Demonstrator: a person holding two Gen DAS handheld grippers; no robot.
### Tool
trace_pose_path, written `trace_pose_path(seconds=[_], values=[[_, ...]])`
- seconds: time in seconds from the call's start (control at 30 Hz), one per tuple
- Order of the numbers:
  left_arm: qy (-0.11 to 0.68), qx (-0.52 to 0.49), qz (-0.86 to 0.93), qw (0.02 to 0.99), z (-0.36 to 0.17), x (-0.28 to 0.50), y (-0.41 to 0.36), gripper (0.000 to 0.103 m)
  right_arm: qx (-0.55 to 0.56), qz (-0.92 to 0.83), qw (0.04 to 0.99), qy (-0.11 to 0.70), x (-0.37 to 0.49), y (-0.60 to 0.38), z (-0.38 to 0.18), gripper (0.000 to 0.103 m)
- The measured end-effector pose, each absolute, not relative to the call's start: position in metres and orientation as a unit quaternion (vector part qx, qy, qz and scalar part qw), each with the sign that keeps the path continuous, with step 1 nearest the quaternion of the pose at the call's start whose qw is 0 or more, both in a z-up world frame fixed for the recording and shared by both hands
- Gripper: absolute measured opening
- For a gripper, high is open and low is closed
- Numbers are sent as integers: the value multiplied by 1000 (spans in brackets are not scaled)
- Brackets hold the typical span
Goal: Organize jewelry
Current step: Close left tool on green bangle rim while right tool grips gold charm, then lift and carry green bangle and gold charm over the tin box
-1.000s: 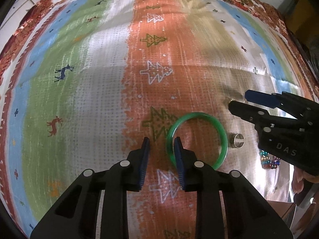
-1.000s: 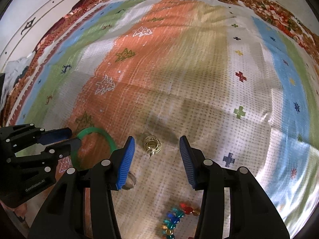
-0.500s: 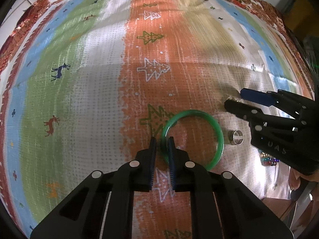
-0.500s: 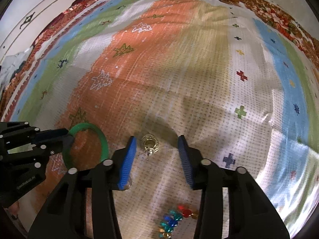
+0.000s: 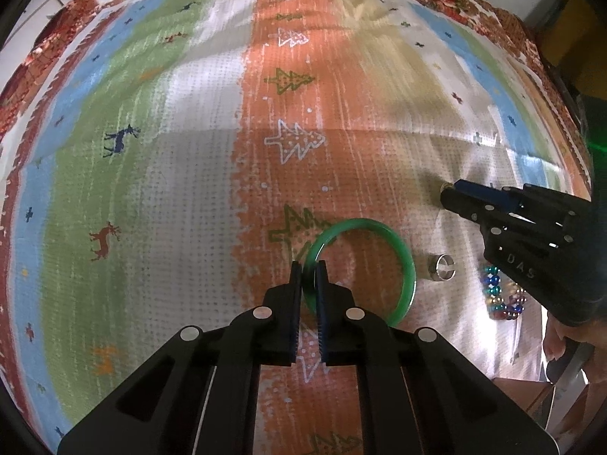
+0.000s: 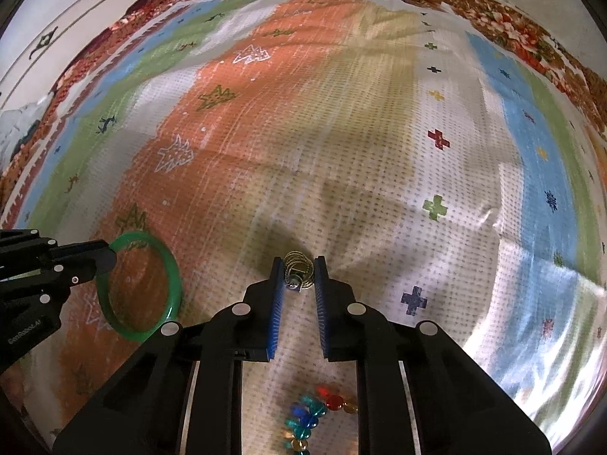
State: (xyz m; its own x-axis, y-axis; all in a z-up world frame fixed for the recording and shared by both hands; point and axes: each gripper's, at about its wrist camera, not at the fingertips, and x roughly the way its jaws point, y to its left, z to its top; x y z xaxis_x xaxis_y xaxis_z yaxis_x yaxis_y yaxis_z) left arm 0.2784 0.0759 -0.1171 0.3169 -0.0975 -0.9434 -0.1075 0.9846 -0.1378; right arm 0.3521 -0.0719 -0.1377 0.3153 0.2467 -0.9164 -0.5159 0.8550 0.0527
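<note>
Two grippers work over a striped patterned cloth [image 5: 182, 174]. Left gripper [image 5: 309, 271]: the pads are clamped on the near-left rim of the green bangle [image 5: 408, 265], which lies flat on the orange stripe and extends ahead and to the right of the fingertips. Just right of the bangle lies a silver ring [image 5: 440, 267]; further right, partly behind the other tool, lies a multicoloured bead bracelet [image 5: 497, 295]. Right gripper [image 6: 299, 273]: the jaws are closing, with a gold earring [image 6: 299, 265] between the blue pads, which sit against its sides. The bead bracelet lies behind these fingertips, between the finger bases.
</note>
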Motion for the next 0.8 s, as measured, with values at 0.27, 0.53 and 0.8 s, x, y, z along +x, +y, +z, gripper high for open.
trace_pose_path(seconds=[0.27,0.53,0.8], values=[[558,-98,-2,824,-92,270,79,8,-125,233,812,520,340,-83,-120,16],[543,-108,2,833,-79,267,79,8,-125,224,826,503,324,-95,-103,16],[527,-118,1,842,-64,257,81,8,-125,226,835,487,308,-100,-88,16]])
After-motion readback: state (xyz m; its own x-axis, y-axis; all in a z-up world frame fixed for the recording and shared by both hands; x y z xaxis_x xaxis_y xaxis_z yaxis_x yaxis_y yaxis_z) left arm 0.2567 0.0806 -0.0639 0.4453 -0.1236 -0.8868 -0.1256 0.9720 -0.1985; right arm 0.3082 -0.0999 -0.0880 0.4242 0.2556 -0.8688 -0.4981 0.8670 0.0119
